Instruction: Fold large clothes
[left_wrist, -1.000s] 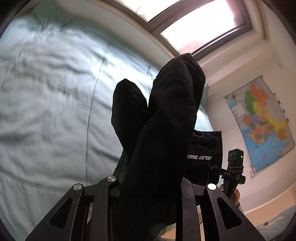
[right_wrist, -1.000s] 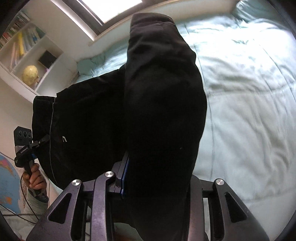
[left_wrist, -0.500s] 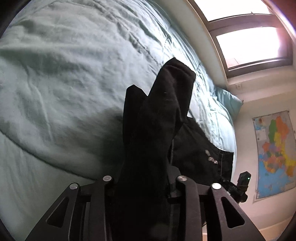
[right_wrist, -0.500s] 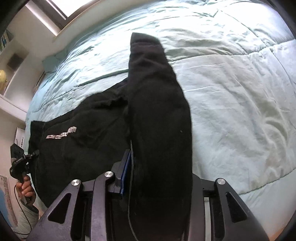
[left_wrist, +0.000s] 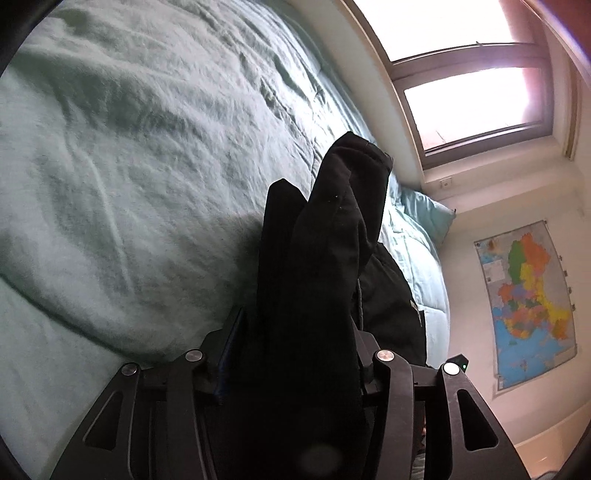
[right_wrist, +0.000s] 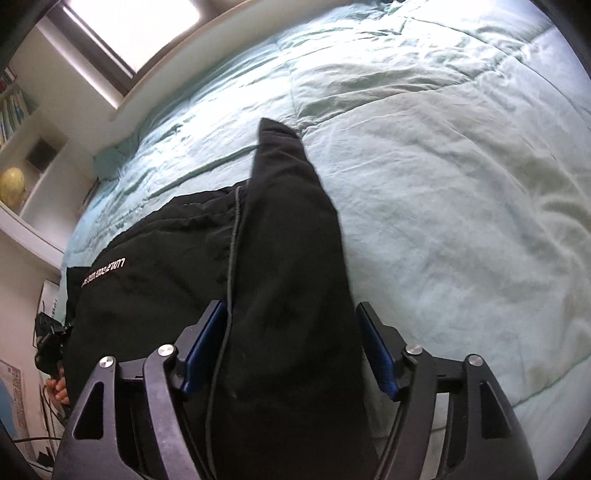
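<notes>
Bed (right_wrist: 443, 184) under black garment (right_wrist: 288, 258), draped btwn both opening grippers: left (left_wrist: 295, 332), right (right_wrist: 291, 332).

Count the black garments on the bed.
1: a black garment spread on the light green bedspread, with folds lying between both grippers. Others may be hidden beneath.

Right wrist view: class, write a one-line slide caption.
Right gripper jaws opening around a black garment spread over a pale green bed.
</notes>
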